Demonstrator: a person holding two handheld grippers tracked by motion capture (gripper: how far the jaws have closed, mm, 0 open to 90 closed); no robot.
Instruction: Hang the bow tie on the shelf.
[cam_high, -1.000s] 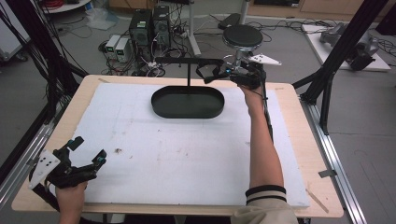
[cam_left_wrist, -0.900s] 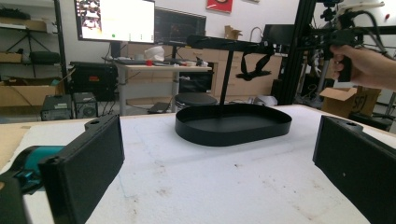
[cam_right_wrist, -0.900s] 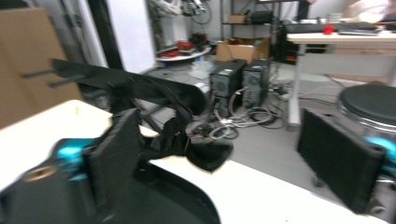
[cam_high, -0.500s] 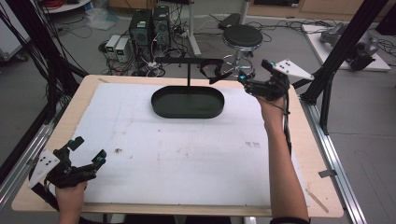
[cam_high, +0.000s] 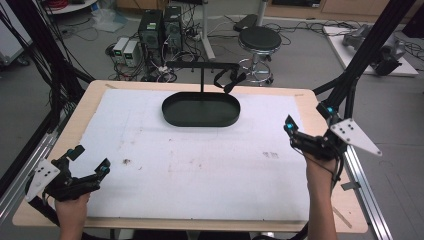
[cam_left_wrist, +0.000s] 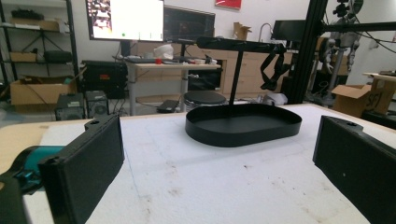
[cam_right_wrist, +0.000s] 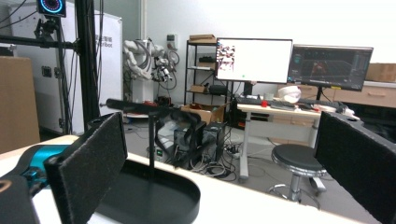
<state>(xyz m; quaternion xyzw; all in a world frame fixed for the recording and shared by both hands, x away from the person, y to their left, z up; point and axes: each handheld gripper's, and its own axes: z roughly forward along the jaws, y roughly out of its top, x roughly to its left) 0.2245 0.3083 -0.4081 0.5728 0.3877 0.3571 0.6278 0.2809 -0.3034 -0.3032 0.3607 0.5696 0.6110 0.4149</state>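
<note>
A black oval tray sits at the back middle of the white mat, with a T-shaped stand rising from it. A black strap hangs from the right part of the stand's bar. My right gripper is open over the table's right edge, well clear of the stand, nothing between its jaws. The right gripper view shows the tray and hanging strap ahead to the left. My left gripper rests open at the front left corner. In the left gripper view, the tray lies far ahead.
A white mat covers most of the wooden table. Black frame posts slant up at the right and left edges. A stool and computer towers stand on the floor behind the table.
My right gripper has pulled back from the stand's bar to the table's right edge, toward the person. The strap stays hanging on the bar. The left gripper has not moved.
</note>
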